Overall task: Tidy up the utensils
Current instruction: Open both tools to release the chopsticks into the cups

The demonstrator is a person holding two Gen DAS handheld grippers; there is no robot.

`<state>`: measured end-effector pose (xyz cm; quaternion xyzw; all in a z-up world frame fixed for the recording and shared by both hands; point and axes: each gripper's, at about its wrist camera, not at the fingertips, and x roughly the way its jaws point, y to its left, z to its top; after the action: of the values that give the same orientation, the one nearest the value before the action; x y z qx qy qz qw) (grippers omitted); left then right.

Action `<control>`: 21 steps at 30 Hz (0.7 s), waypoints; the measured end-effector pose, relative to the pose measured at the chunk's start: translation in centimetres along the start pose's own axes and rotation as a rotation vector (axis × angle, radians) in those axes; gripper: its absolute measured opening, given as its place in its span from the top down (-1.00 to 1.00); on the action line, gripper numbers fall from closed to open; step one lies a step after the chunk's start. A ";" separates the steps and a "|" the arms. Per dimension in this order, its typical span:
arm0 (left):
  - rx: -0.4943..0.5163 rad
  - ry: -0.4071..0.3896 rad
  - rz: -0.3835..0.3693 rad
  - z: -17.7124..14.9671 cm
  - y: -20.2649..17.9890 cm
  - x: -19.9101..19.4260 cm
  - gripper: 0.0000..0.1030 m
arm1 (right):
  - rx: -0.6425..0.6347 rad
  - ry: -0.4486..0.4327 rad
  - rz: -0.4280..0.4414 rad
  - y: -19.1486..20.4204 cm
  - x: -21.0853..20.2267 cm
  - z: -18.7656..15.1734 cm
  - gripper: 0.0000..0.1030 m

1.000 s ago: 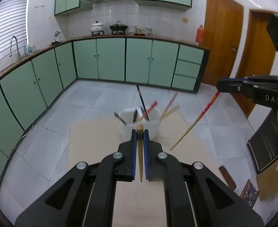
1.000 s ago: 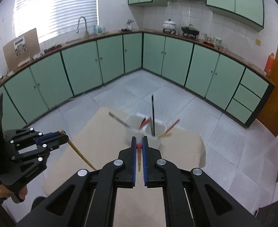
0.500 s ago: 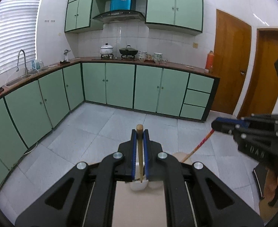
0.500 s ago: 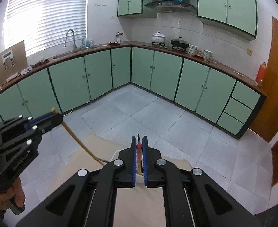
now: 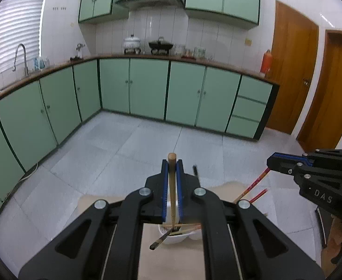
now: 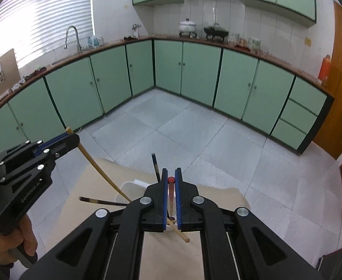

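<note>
Daylight glared through the blinds (image 6: pixel 42 21), washing out the upper left; fisheye edges bent and darkened, slightly soft.

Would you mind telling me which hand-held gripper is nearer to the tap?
Left. The left hand-held gripper is on the tap's side; the right hand-held gripper is on the door side.

Two wrist views, shared kitchen cabinets (image 5: pixel 147 88)

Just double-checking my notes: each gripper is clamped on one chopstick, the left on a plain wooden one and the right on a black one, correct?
Not quite. The right gripper is clamped on a red chopstick, as the right wrist view shows; the black ones sit loose in the white holder. The left gripper does hold the plain wooden chopstick.
</note>
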<state>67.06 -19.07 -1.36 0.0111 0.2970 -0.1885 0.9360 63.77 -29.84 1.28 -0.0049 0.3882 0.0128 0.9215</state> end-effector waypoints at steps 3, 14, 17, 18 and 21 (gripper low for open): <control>0.000 0.037 0.012 -1.1 0.5 1.6 0.86 | 0.010 0.033 0.007 -0.5 1.8 -0.9 0.78; -0.014 0.042 0.041 -1.9 2.1 1.2 0.07 | 0.023 0.016 -0.001 -1.3 1.6 -2.1 0.61; -0.013 0.046 0.044 -2.2 2.3 0.6 0.05 | 0.032 0.006 0.005 -1.2 1.0 -2.3 0.61; -0.011 0.048 0.046 -2.4 2.4 0.4 0.03 | 0.033 0.006 0.007 -1.1 0.9 -2.4 0.61; -0.026 0.050 0.049 -2.9 2.9 -0.3 -0.05 | 0.044 -0.005 0.016 -0.8 0.3 -2.9 0.61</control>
<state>66.30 -15.90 -3.87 0.0108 0.3225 -0.1615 0.9326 61.91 -30.71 -0.97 0.0187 0.3861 0.0115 0.9222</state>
